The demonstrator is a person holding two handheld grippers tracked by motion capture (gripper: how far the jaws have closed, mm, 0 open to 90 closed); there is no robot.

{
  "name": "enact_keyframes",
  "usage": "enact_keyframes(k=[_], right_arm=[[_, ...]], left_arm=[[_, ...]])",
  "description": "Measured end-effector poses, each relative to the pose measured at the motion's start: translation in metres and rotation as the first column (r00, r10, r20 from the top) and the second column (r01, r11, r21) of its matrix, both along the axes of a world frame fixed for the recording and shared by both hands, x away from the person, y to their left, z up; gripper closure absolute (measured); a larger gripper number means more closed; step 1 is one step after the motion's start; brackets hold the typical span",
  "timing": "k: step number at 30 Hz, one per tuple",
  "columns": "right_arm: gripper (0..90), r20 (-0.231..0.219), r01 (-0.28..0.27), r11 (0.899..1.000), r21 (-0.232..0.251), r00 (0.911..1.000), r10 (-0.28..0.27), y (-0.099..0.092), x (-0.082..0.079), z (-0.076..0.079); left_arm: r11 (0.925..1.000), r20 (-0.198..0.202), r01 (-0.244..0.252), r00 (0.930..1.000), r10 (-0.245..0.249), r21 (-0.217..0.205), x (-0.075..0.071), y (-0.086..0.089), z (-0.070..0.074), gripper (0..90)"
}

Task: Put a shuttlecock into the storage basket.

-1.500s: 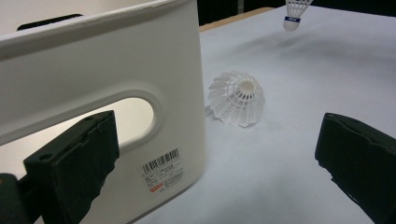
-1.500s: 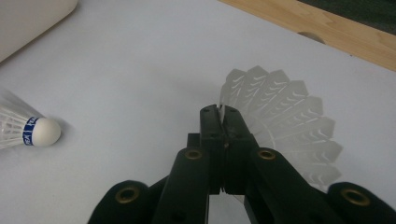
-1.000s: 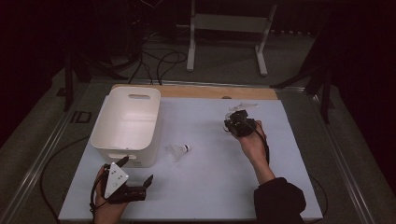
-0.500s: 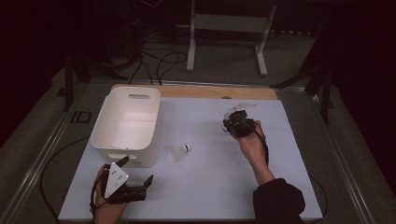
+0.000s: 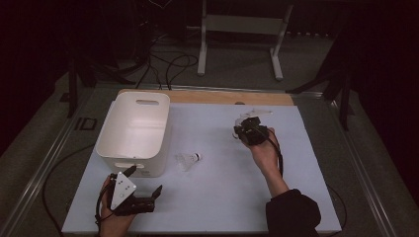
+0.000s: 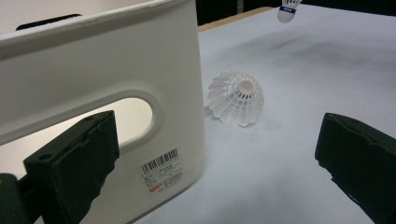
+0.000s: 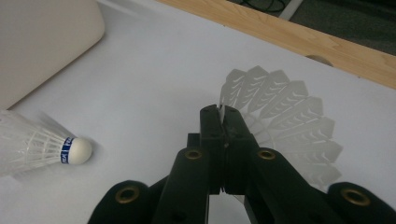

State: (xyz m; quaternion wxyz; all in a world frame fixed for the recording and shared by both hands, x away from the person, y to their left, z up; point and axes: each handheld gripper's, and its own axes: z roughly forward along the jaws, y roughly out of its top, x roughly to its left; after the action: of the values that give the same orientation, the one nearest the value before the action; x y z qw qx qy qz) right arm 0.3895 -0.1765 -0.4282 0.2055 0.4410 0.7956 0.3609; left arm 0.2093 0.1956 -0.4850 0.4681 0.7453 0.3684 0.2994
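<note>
White plastic feathers of a shuttlecock (image 7: 285,116) sit pinched in the right gripper (image 7: 223,116) near the table's far edge; lift gently, carry to the bin (image 5: 133,128), release inside. Left gripper (image 6: 215,154) waits, jaws spread, empty.

The high view was dim, the room beyond the table (image 5: 306,197) sinking into near black while the white mat caught soft light from above and threw only faint shadows. The left gripper view was brighter and sharp on the shuttlecock (image 6: 236,99), with the near jaws soft and a pale grey shadow on the mat behind it. In the right gripper view a second shuttlecock (image 7: 42,147) at the left edge was blurred.
</note>
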Motion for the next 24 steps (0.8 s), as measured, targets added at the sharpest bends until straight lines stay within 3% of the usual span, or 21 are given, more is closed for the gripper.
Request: enact_keyframes(k=[24], right_arm=[[89.5,0.017,-0.023,1.0,0.01,0.9996,0.022,0.0083,-0.0046,0.0023]], left_arm=[[1.0,-0.003,0.006,1.0,-0.006,0.004,0.0003,-0.0007,-0.0004,0.3]])
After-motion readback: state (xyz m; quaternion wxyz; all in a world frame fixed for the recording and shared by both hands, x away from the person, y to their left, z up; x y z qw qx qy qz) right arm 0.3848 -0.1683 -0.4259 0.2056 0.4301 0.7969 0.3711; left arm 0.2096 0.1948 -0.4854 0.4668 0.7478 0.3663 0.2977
